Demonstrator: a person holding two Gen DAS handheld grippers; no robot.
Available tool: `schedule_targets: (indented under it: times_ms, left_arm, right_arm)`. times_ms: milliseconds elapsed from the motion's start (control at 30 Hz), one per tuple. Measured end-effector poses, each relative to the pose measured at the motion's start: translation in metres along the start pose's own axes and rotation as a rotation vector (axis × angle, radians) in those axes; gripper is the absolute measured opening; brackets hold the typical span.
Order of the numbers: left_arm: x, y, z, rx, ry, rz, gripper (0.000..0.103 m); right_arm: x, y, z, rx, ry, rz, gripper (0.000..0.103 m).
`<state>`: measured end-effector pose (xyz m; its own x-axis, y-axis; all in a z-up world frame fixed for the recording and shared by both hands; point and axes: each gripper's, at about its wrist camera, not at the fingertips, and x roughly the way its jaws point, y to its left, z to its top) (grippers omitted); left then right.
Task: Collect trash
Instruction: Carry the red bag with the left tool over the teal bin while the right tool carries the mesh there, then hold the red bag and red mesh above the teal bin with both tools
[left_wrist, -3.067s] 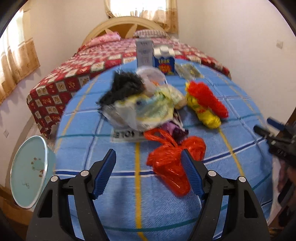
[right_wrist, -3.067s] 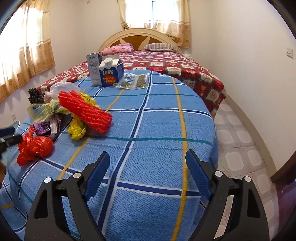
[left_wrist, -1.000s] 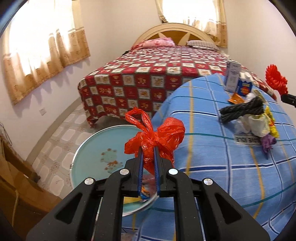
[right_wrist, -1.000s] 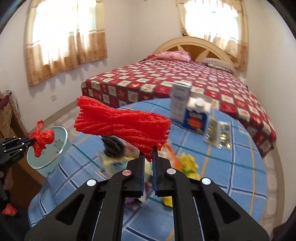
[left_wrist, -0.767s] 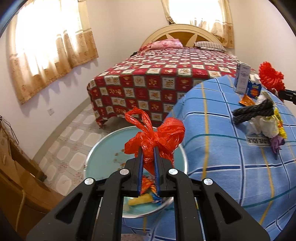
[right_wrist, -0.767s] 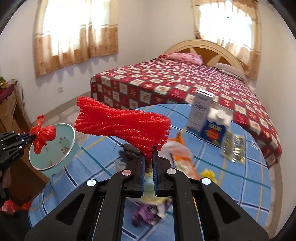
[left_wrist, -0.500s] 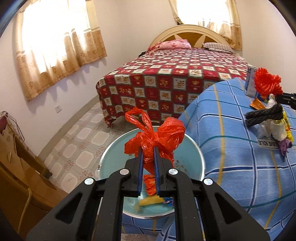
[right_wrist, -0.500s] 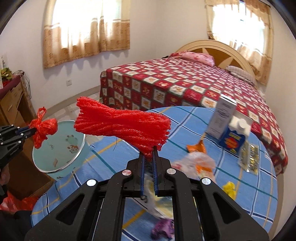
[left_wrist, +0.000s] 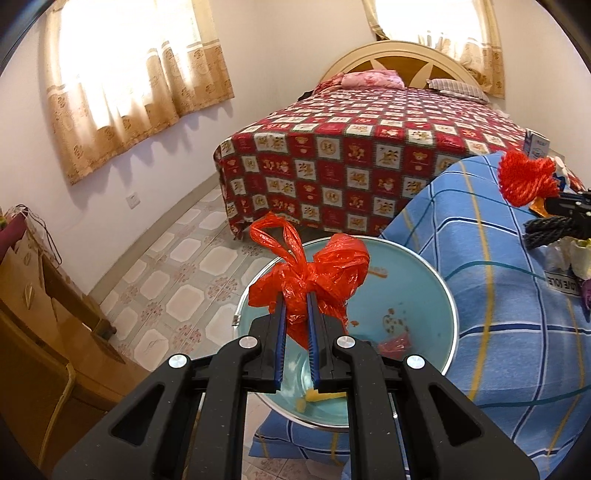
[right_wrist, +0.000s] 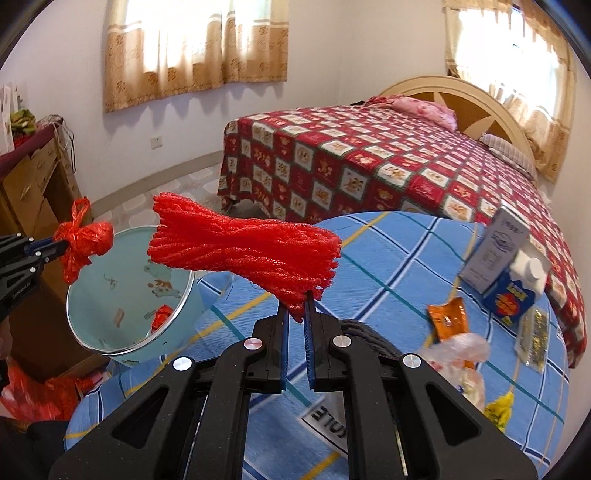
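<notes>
Jaws of the left gripper (left_wrist: 295, 321) are closed on a knotted red plastic bag (left_wrist: 314, 273), which is pinched between the blue pads at its lower part, with the knot and loop handles standing above them. The bag is held directly over the open mouth of a light blue bin (left_wrist: 436, 280). Scraps of red and yellow waste are seen lying inside the bin. The bin is positioned on the floor, against the edge of the surface (left_wrist: 491, 332), which is covered by a blue checked cloth.

Jaws of the right gripper (right_wrist: 294, 314) are closed fully on a red foam net (right_wrist: 243, 251), which is gripped at its lower edge and extends sideways above the pads. The net is held above the near edge of the surface, to the right of the bin in the right wrist view. In that view the left gripper with its red bag is seen at the far left, over the bin rim.

Remaining items are spread on the surface: a grey carton (right_wrist: 495, 251) and a blue carton (right_wrist: 517, 291) standing side by side, an orange wrapper (right_wrist: 447, 321), a clear plastic bag (right_wrist: 458, 350), a foil packet (right_wrist: 533, 338) and a yellow scrap (right_wrist: 498, 406). A bed with a red patterned cover (right_wrist: 369, 166) is located behind the surface.
</notes>
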<state>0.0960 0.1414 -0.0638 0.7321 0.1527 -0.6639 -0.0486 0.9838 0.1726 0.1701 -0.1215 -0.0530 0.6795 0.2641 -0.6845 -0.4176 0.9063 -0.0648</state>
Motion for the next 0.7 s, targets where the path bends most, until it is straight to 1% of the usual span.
schedule_targets:
  times_ms: [333, 700]
  left_arm:
    - [0.007, 0.016, -0.003, -0.016, 0.023, 0.021, 0.01]
    - [0.015, 0.024, -0.007, -0.028, 0.048, 0.029, 0.01]
  right_arm:
    - [0.03, 0.022, 0.002, -0.05, 0.051, 0.014, 0.008]
    - [0.048, 0.047, 0.006, -0.099, 0.073, 0.037, 0.008]
